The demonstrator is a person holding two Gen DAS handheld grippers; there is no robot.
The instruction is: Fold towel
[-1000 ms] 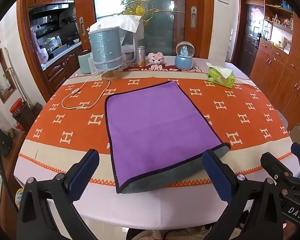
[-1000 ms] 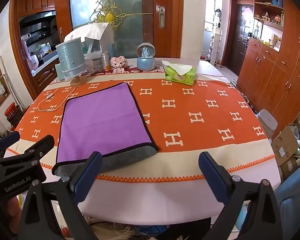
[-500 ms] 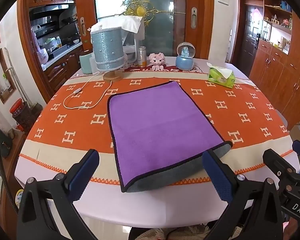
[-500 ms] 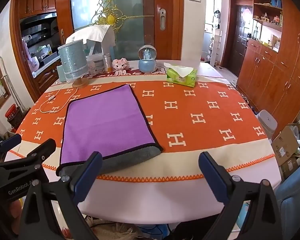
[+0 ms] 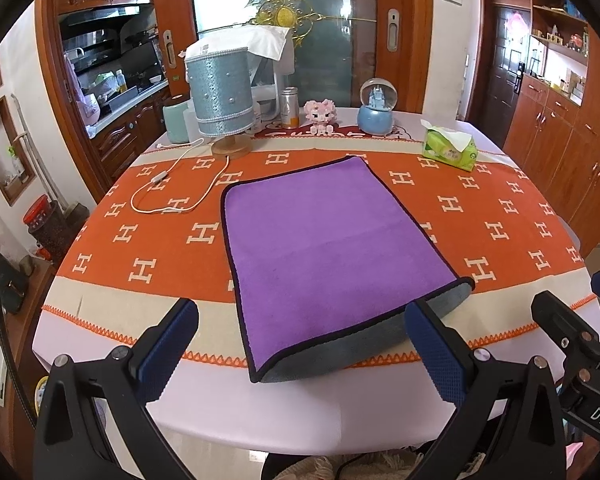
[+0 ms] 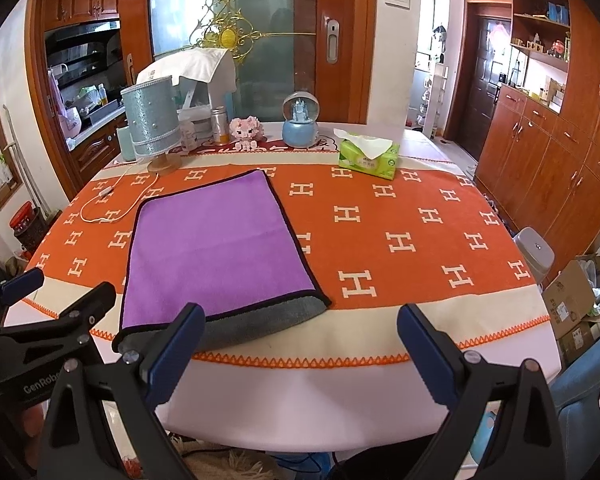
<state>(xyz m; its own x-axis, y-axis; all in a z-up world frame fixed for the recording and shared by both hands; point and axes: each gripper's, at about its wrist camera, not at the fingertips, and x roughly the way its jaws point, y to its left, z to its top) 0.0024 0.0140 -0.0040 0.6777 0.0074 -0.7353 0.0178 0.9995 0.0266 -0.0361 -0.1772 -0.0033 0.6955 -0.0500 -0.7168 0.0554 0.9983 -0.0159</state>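
Note:
A purple towel with a black hem lies folded flat on the orange patterned tablecloth, with a grey underside showing along its near edge. It also shows in the right wrist view. My left gripper is open and empty, held just short of the towel's near edge. My right gripper is open and empty, held off the table's near edge to the right of the towel. Neither touches the towel.
At the table's back stand a blue lamp with a white cord, a can, a pink toy, a snow globe and a green tissue pack. Wooden cabinets stand on the right.
Both grippers have shifted slightly, so the towel sits a little further right in both views. The towel itself has not moved and both grippers stay open.

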